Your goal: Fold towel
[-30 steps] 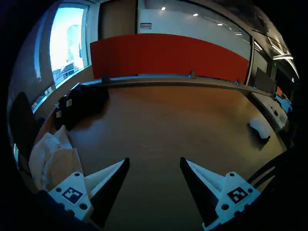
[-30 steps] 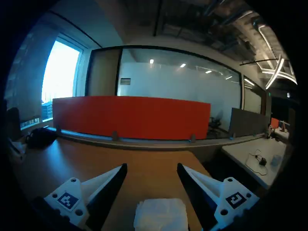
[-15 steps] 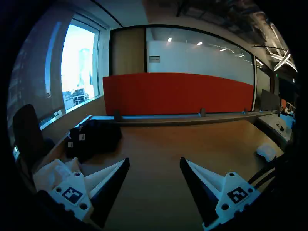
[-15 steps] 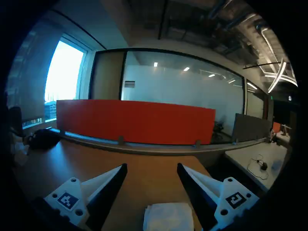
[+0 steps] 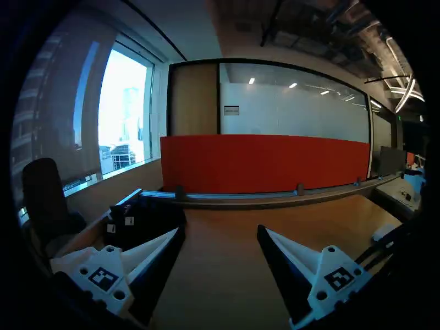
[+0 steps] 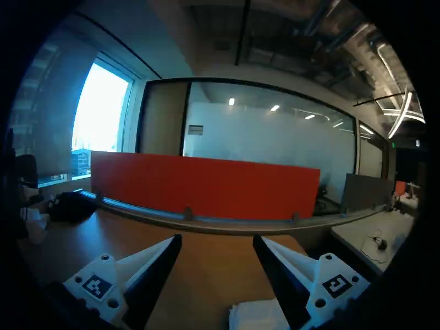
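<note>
A folded white towel [image 6: 257, 317] lies on the wooden table [image 6: 209, 264] at the bottom of the right gripper view, just below and between the fingers. My right gripper [image 6: 215, 238] is open above it and holds nothing. In the left gripper view my left gripper [image 5: 220, 231] is also open and empty over the bare table [image 5: 231, 258]. A small white patch, probably the same towel [image 5: 383, 233], sits at the table's far right edge there.
A black bag [image 5: 144, 221] rests on the table's left side near the window. A red partition [image 5: 264, 164] runs along the far edge. A dark chair [image 5: 45, 204] stands at left. A white cloth pile [image 6: 34, 220] lies beside the bag [image 6: 71, 205]. Another desk [image 6: 379, 242] stands at right.
Both grippers have tilted upward, so the table takes up less of each view. The folded towel slid lower and right in the right gripper view. The cloth pile dropped out of the left gripper view.
</note>
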